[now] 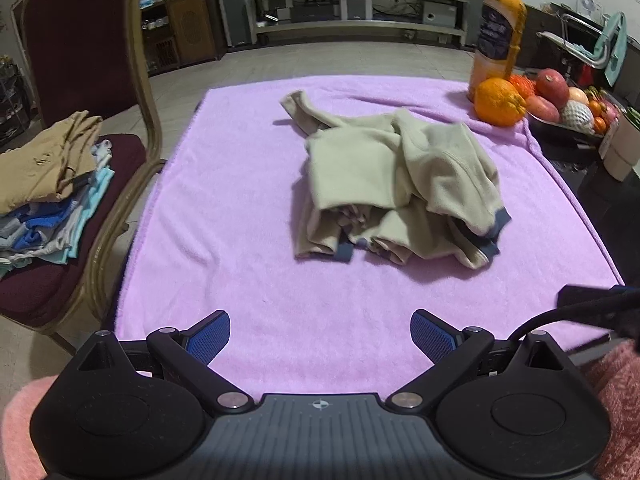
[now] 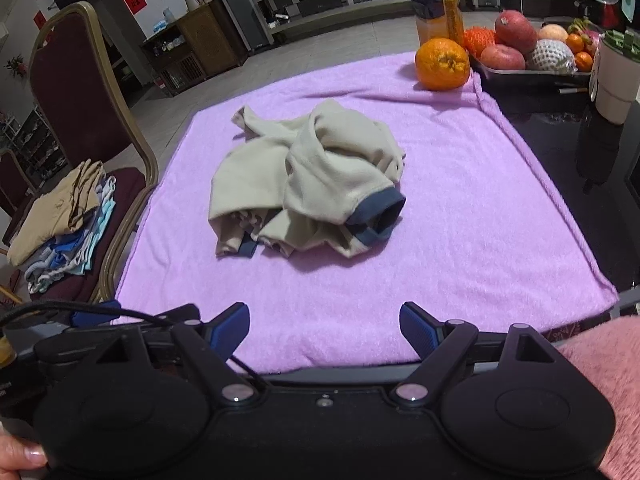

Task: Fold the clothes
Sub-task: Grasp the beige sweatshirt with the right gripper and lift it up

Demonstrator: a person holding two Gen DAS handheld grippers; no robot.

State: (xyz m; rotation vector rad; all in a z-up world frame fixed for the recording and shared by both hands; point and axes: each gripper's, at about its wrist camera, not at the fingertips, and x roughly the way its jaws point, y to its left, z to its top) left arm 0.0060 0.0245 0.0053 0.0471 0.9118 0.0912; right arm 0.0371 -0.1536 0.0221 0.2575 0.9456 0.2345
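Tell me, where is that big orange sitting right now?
The orange sits at the far right corner of the purple towel, just in front of the juice bottle and beside the fruit tray, beyond the crumpled beige garment.

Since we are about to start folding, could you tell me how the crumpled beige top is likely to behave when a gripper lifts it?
The beige top looks like soft fleece, bunched in loose folds, so it will probably drape and sag limply. Its navy cuff hangs free and may trail. On the fuzzy purple towel it may cling slightly rather than slide.
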